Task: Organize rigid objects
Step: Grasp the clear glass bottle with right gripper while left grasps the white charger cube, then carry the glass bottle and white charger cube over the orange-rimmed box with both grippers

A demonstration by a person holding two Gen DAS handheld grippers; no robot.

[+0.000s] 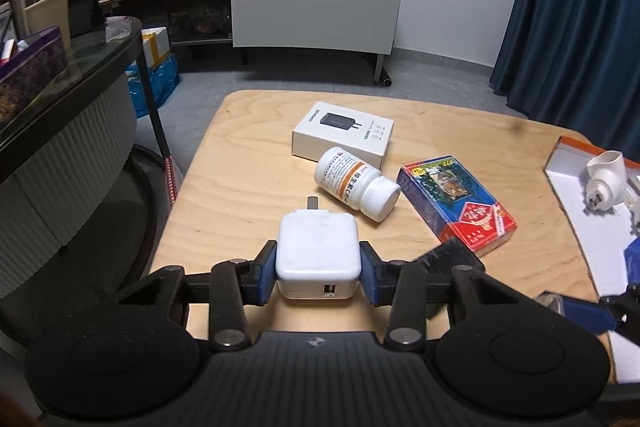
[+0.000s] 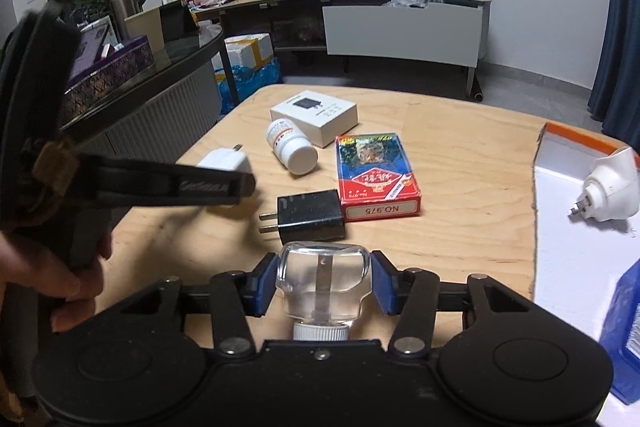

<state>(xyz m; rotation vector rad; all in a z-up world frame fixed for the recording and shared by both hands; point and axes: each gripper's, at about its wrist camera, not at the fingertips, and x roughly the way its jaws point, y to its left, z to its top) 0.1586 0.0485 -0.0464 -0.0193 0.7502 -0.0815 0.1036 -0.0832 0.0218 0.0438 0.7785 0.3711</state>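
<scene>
Both tools loaded. Left gripper [image 1: 319,269]: jaws clamped on the flanks of the white charger [image 1: 317,254], low centre of the left wrist view, USB port facing the camera, prong pointing away up-frame. Right gripper [image 2: 323,281]: jaws clamped on the clear glass bottle [image 2: 322,281], low centre of the right wrist view, white ribbed cap toward the camera. Neither item visibly clear of the desk [image 1: 248,163]; lift cannot be confirmed.

Judged step: carry each piece to the orange-edged tray [image 2: 576,227] at the right edge of frame, where a white plug-in unit [image 2: 610,189] already lies.

To do it well: raise straight up first. The black adapter [image 2: 310,215] lies just above the bottle in frame, and the pill bottle [image 1: 356,187], on its side, will likely roll if nudged. The glass is smooth, so keep the squeeze steady and the wrist untwisted. Move one tool at a time; in the right view the left tool crosses the left of frame close by.

Pose: both tools pitched forward and down over the near desk edge, roughly level in roll. A hand [image 2: 52,267] grips the left tool's handle at lower left.
</scene>
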